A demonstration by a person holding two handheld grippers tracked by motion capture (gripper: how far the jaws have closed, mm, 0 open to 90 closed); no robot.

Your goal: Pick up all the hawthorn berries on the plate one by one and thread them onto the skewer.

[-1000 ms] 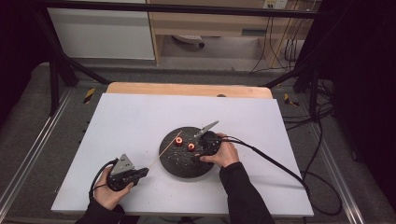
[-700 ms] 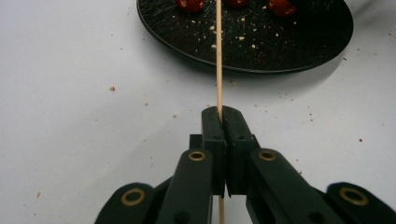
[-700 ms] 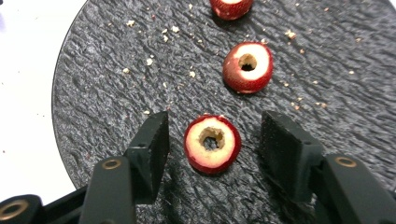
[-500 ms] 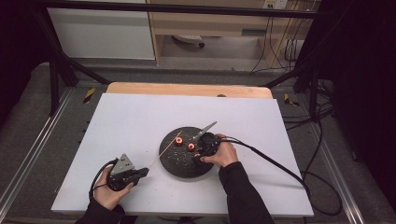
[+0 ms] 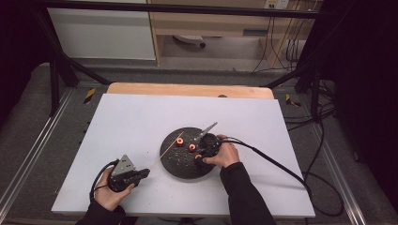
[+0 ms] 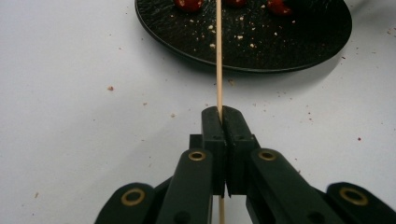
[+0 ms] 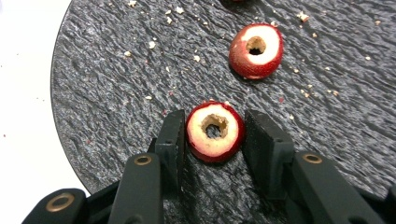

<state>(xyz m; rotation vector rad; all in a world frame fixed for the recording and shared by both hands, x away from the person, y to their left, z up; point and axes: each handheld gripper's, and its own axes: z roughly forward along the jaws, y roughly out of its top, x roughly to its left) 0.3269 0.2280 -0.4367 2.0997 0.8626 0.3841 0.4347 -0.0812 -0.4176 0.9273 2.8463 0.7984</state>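
Observation:
A round black slate plate [image 5: 168, 161] lies on the white table with red cored fruit pieces on it. My right gripper [image 5: 194, 149] reaches onto the plate from the right. Its jaws have just been closing, and both pads now sit against the sides of one fruit piece [image 7: 215, 131]. A second fruit piece [image 7: 256, 50] lies just beyond it. At the front left, my left gripper [image 5: 143, 173] is shut on a thin wooden skewer [image 6: 218, 56]. The skewer points up and right over the plate rim [image 6: 289, 60], towards the fruit pieces [image 6: 188, 3].
Crumbs are scattered over the plate [image 7: 116, 84] and the table [image 5: 131, 122] near it. The right gripper's cable [image 5: 272, 161] trails off across the table to the right. A wooden strip [image 5: 187, 89] runs along the far edge, and black frame bars stand around the table.

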